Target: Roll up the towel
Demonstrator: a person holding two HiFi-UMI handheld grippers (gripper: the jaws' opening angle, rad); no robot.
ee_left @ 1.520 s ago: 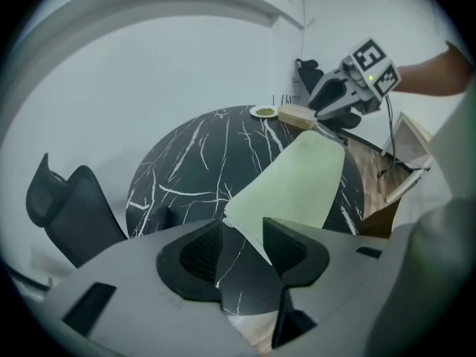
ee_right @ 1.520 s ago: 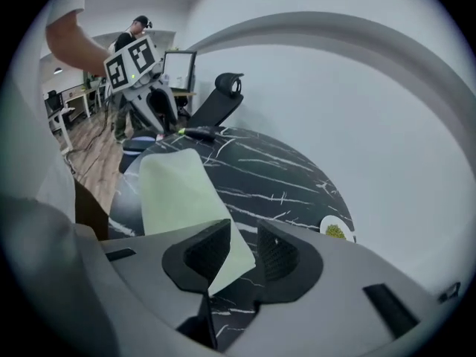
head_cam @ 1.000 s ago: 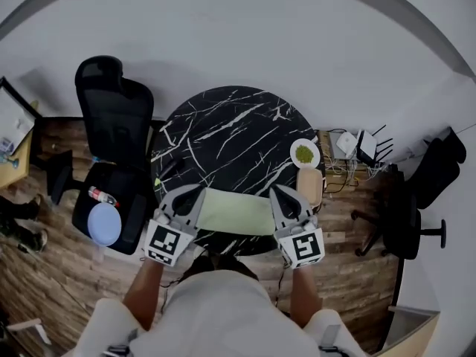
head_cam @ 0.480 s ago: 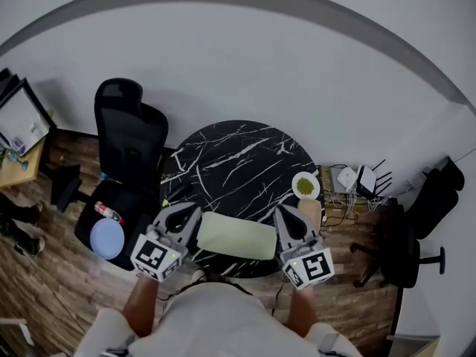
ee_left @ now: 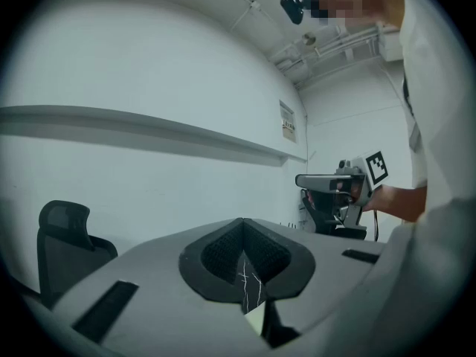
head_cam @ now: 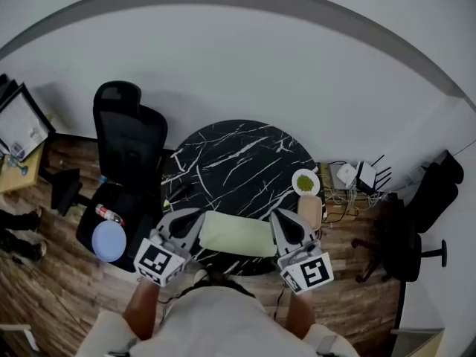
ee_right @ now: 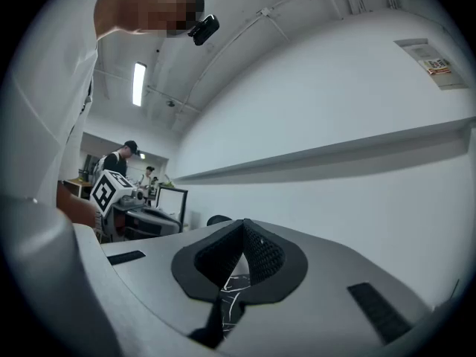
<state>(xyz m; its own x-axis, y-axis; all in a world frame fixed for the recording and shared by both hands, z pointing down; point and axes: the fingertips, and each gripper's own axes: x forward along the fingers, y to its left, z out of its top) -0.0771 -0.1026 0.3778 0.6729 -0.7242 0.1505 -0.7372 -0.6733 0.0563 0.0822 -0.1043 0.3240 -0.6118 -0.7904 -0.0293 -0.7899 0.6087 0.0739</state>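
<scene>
Pale green towel point(head_cam: 236, 234) flat at the near edge of the round black marbled table point(head_cam: 238, 151), unrolled, between the two grippers; left gripper point(head_cam: 186, 223) and right gripper point(head_cam: 286, 225) beside its short ends, jaws pressed together on nothing; black-and-white square markers on both cubes, no letters; wall notice point(ee_left: 287, 121), print too small to read.

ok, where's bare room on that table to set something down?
Free: the table's far half, bare marble from the towel to the wall-side rim. Crowded: the near edge, where the left gripper and right gripper flank the towel; the right rim, with the bowl and a tan block.
</scene>
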